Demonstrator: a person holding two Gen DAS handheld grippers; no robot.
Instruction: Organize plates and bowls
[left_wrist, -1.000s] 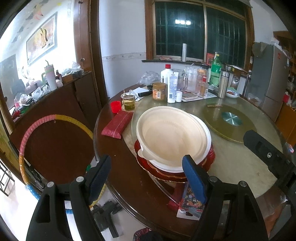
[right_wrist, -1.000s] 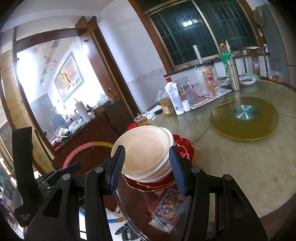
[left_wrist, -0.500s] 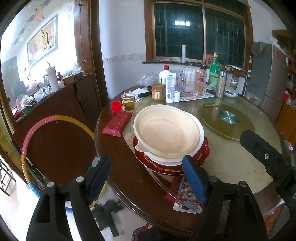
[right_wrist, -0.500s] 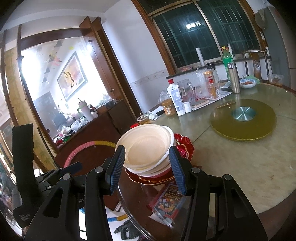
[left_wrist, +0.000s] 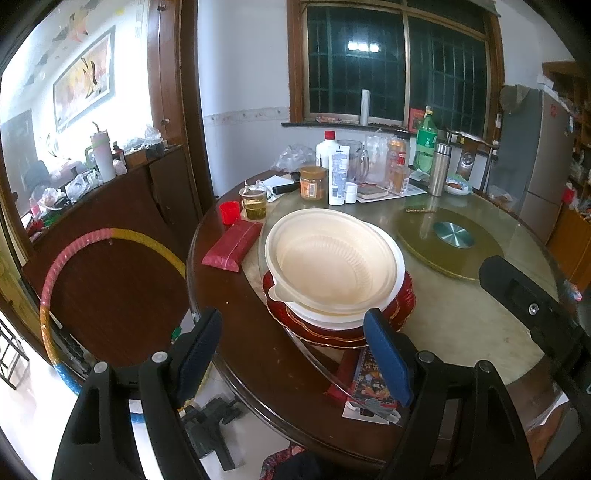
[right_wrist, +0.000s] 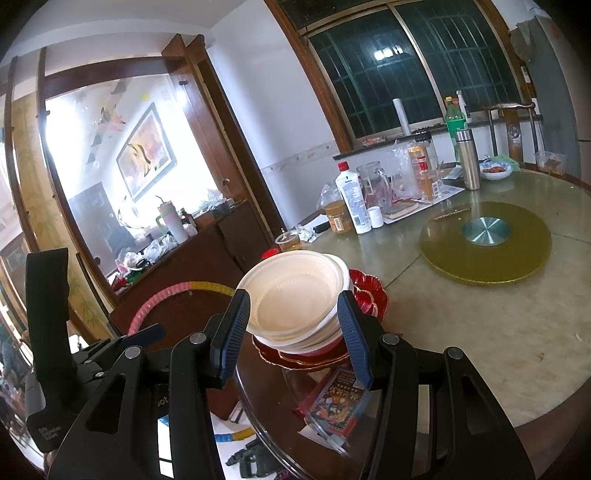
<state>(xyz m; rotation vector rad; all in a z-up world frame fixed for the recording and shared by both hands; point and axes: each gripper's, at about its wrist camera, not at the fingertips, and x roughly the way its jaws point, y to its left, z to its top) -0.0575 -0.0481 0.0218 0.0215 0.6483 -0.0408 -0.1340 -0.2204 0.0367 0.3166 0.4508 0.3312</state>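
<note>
Both tongs have drawn back from the stack over the last second, so it sits farther off. On the round counter (left_wrist: 461, 325), near its 7 o'clock edge, the red plates (left_wrist: 402, 295) carry the cream bowls (left_wrist: 332, 262). I'd judge the top bowl, sitting off-centre toward 9 o'clock, could slide if knocked, and the stack is close to the edge. Left tongs (left_wrist: 295, 354) hover low in front, spread wide, holding nothing. Right tongs (right_wrist: 291, 332) hang level beside them, likewise wide and empty, framing the bowls.
</note>
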